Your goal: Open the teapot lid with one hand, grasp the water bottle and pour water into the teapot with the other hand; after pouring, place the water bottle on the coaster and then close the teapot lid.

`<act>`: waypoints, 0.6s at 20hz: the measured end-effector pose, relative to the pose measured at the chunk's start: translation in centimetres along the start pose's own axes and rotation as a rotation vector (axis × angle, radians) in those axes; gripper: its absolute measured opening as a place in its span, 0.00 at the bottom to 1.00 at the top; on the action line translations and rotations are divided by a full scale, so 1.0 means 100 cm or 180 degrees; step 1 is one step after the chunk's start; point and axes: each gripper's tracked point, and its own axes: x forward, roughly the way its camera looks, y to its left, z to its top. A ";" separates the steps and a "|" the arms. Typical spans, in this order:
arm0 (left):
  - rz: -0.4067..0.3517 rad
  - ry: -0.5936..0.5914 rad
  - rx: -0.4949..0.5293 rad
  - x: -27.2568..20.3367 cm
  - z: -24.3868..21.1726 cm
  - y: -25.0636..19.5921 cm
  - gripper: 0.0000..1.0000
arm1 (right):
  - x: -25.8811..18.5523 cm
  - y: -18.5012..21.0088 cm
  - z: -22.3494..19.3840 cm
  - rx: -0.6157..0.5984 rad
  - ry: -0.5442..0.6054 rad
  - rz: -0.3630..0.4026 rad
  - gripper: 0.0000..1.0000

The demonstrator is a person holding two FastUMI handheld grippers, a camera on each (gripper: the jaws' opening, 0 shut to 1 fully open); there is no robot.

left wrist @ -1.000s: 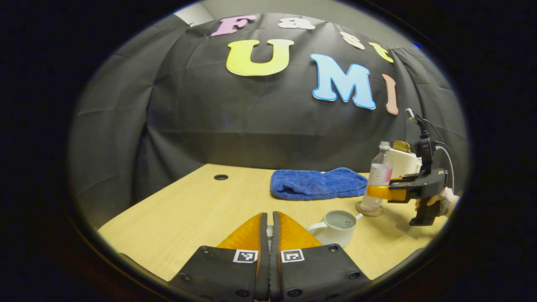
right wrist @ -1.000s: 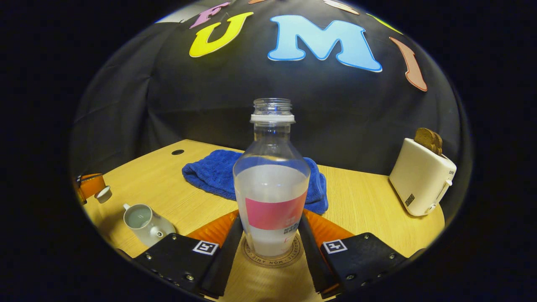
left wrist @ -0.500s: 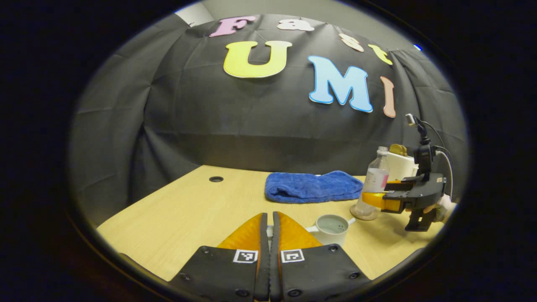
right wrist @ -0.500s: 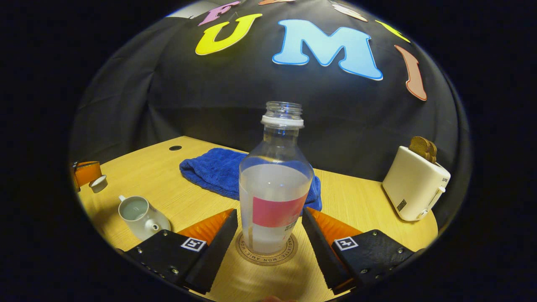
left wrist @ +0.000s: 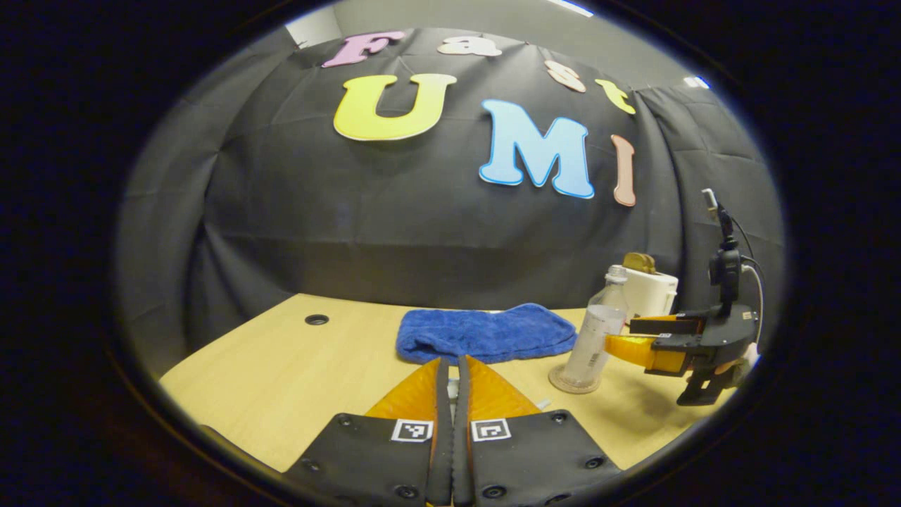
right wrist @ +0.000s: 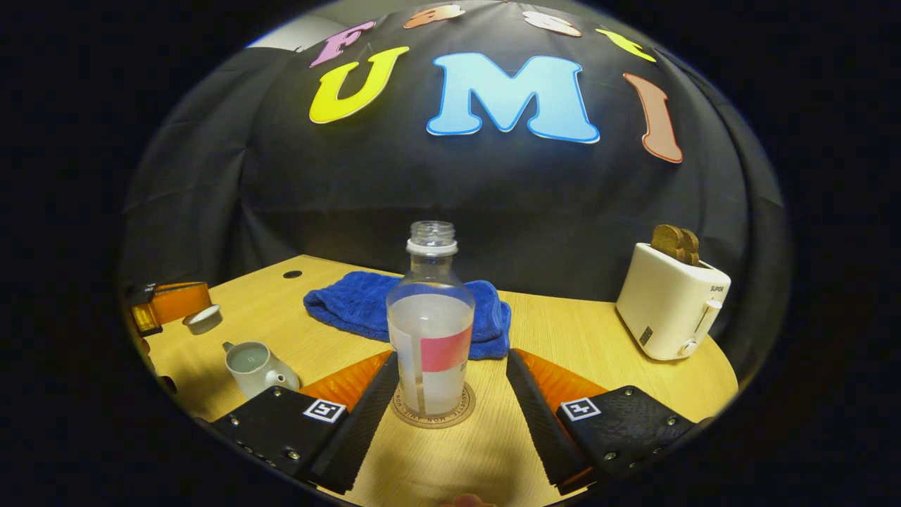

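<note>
Bottle step looks done: the water bottle (right wrist: 431, 331) stands upright on the round coaster (right wrist: 433, 414), dead centre in the right gripper view. My right gripper (right wrist: 450, 394) has its fingers spread wide, one at 8 o'clock and one at 4 o'clock of the bottle, neither touching it, so I read that as the release.

The bottle is clear plastic, uncapped, part full, with a pink label band.

The teapot (right wrist: 253, 366) sits at 9 o'clock of the bottle, white, lid off and mouth open. My left gripper (left wrist: 451, 394) has its fingers pressed together. In the right gripper view the small white lid (right wrist: 203, 319) is at its tip, above the pot; I can't tell the exact grip, but I judge it's holding the lid.

Beyond: blue towel (right wrist: 366, 303) at 12 o'clock of the bottle, toaster (right wrist: 669, 303) with toast at 3 o'clock. Next, the lid goes back on.
</note>
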 end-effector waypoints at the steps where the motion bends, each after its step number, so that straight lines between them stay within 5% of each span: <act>1: -0.0040 -0.0021 0.0034 0.005 0.002 -0.007 0.06 | -0.005 -0.002 0.002 0.0019 -0.0030 -0.0002 0.95; 12: -0.0101 0.0065 0.0299 0.033 -0.026 -0.041 0.06 | -0.042 -0.008 0.008 0.0020 -0.0239 0.0066 0.95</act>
